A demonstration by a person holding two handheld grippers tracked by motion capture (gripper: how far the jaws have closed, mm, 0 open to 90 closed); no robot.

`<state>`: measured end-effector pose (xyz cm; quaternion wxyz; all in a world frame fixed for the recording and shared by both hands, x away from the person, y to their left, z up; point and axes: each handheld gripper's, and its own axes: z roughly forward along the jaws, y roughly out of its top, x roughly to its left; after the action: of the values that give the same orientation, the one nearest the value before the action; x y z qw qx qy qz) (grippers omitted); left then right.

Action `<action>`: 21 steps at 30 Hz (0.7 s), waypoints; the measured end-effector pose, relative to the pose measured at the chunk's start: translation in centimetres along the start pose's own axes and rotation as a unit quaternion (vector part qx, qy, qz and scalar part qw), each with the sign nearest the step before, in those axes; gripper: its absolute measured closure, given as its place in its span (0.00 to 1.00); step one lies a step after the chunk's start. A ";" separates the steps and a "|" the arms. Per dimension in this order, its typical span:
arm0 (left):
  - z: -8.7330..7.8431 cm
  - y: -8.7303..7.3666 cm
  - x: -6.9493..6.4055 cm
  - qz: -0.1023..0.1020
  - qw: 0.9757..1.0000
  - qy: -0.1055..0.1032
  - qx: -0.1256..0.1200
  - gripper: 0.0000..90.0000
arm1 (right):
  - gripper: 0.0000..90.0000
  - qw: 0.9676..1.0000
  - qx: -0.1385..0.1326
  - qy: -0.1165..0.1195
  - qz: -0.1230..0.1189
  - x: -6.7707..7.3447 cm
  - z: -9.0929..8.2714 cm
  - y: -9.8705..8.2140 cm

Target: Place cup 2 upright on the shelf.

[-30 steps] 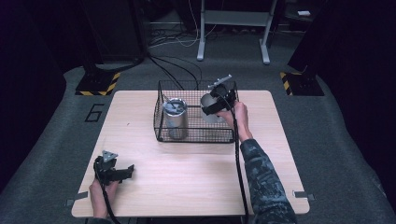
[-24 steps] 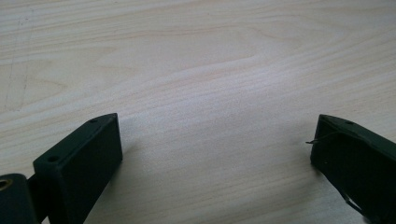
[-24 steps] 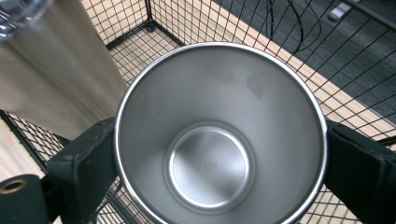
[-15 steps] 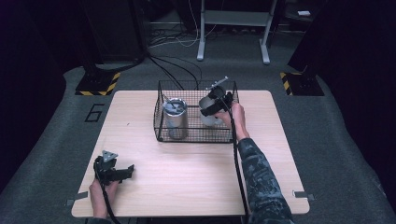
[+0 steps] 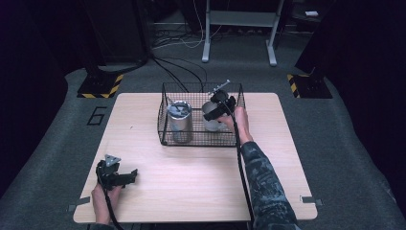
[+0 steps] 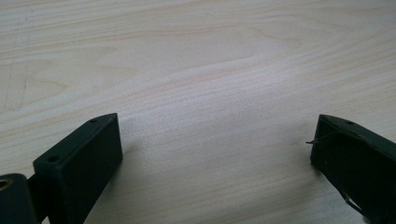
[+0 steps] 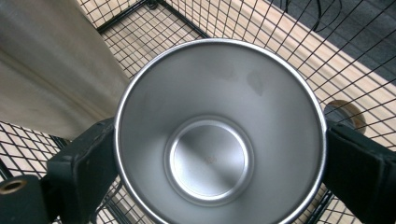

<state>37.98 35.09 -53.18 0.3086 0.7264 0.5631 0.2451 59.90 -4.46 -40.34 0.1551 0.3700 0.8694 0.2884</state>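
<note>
now right gripper [image 7: 219, 154] clamps round polished steel cup [image 7: 219, 126] inside black wire basket [image 7: 261, 42].

— What was seen between the jaws?
— A steel cup [image 7: 219, 135] was clasped at its rim, its open mouth turned to the camera.
— And around it?
— A wire basket [image 7: 261, 32] was seen beneath, and a second metal container [image 7: 46, 70] just beside the cup.
</note>
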 end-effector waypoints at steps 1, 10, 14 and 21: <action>0.0 0.0 0.0 0.000 1.000 0.000 0.000 0.02 | 0.06 1.000 0.000 0.001 0.000 0.0 0.1 0.0; 0.0 0.0 0.0 0.000 1.000 0.000 0.000 0.02 | 0.06 1.000 0.004 0.006 0.005 0.2 0.5 0.0; 0.0 0.0 0.0 0.000 1.000 0.000 0.000 0.02 | 0.06 1.000 0.006 0.010 0.012 0.4 0.9 0.1; 0.0 0.0 0.0 -0.001 1.000 0.000 0.000 0.02 | 0.06 1.000 0.011 0.012 0.013 0.4 1.4 0.1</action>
<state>37.97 35.07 -53.19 0.3092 0.7259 0.5635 0.2448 60.41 -3.58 -41.43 0.1368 0.3792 0.8696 0.2850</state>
